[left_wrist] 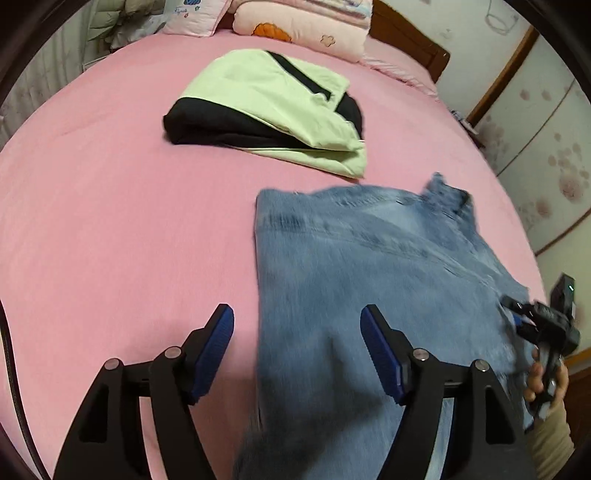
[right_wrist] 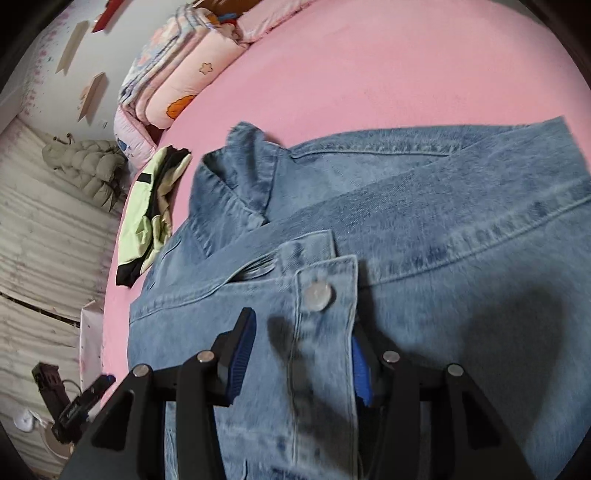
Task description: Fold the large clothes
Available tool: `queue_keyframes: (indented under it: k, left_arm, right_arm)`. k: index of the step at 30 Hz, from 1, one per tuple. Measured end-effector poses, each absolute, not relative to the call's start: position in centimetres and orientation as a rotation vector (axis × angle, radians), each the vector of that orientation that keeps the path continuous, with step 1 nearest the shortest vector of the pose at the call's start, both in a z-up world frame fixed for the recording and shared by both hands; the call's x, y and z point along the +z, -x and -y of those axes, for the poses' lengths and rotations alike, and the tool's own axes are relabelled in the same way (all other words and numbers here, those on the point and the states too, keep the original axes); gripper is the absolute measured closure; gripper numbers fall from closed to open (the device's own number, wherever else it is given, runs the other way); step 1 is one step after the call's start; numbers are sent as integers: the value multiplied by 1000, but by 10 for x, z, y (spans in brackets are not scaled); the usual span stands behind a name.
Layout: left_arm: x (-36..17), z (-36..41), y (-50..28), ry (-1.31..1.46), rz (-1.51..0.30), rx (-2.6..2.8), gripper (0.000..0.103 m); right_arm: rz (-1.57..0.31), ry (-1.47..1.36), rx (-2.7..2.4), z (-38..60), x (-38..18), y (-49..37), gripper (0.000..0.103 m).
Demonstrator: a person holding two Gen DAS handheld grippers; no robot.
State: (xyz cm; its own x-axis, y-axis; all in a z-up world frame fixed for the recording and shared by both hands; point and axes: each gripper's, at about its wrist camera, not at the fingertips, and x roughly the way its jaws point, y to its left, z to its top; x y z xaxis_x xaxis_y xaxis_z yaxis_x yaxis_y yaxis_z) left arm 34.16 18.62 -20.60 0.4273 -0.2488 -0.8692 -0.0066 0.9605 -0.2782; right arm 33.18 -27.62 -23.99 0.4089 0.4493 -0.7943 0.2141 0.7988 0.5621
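Note:
A blue denim jacket [left_wrist: 369, 266] lies partly folded on the pink bed [left_wrist: 110, 221]. My left gripper [left_wrist: 297, 347] is open above the jacket's left edge, with nothing between its blue pads. In the right wrist view the jacket [right_wrist: 424, 229] fills the middle, collar toward the far left. My right gripper [right_wrist: 303, 362] is open, its fingers on either side of the jacket's buttoned front edge with a metal button [right_wrist: 318, 293]. The right gripper also shows in the left wrist view [left_wrist: 543, 325], at the jacket's right edge.
A folded pale-green and black garment [left_wrist: 269, 110] lies farther up the bed; it also shows in the right wrist view [right_wrist: 147, 214]. Pink pillows and quilts [left_wrist: 303, 26] are stacked at the headboard. A wardrobe [left_wrist: 535, 147] stands at the right.

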Motion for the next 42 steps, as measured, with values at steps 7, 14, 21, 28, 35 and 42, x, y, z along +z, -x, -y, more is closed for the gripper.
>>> queue_keyframes:
  k: [7,14,21,28,35,42]
  left_arm:
    - [-257,-182,-405,356,-1214,-150,37]
    - [-245,-160,-406,178,-1101,-93,94]
    - [-259,-155,-402,115,-1082,-46,92]
    - [-230,-153,-391,104,-1069,-14,59]
    - [-189,-127,-330,175,-1019,-104,53]
    - [-219,-106,-289,205,-1109,-132,64]
  right_arm:
    - [-1148,-521,198,266,-241,-336,60]
    - [-1008,-269,114,246,-209,-324,89]
    - [-1059,-197,56,236,-237,-341,87]
    - [-1038,-157,-34,239,-202,-321,77]
    - [-921,-121,120,179,-151,-275,77]
    - [-988,-109,322,89,-175,-262,77]
